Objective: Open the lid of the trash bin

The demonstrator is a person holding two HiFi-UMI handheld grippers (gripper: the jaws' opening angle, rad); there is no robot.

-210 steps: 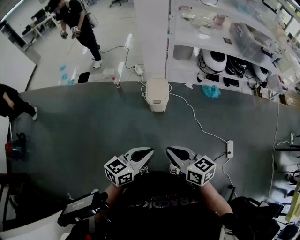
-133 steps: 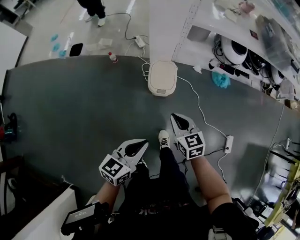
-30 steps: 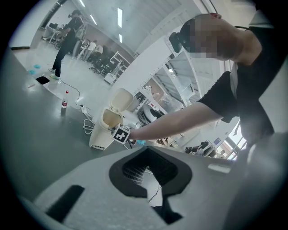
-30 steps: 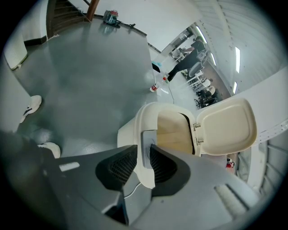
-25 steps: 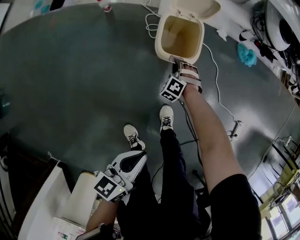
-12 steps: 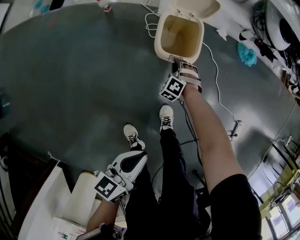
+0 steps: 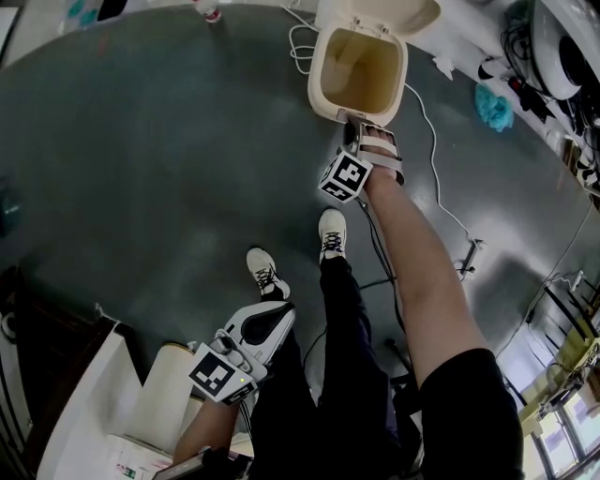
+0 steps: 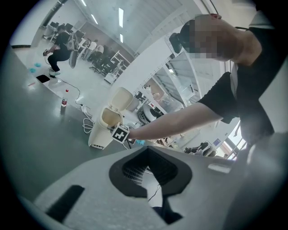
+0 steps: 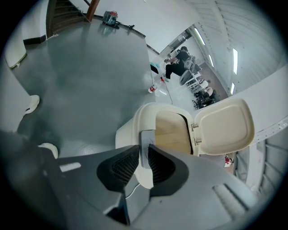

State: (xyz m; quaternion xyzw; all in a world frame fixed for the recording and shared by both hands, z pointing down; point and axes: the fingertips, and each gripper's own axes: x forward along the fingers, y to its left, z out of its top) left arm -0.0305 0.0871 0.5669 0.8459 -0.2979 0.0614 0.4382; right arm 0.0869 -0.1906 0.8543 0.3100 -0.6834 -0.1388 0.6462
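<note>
Already the lid (image 7: 389, 13) of the trash bin (image 7: 319, 80) stands thrown back on its hinge, and in the head view its far edge is cut off by the top of the frame. The bin sits on the grey floor (image 7: 141, 169), straight ahead of the person's shoes (image 7: 330, 234). Its tan inside is open to view, though the bottom is too dim to read. The right gripper (image 7: 366, 131) reaches the bin's near rim at the end of an outstretched arm (image 7: 412, 253). From above, its fingers are hidden under its own body, but the right gripper view shows them clenched on a pale tab (image 9: 145, 146) at the front of the rim. The left gripper (image 7: 277, 317) hangs low beside the person's leg (image 7: 342, 328), well apart from the bin, its fingers closed tip to tip with nothing between them. A white cable (image 7: 441, 112) trails past the bin's right side.
</note>
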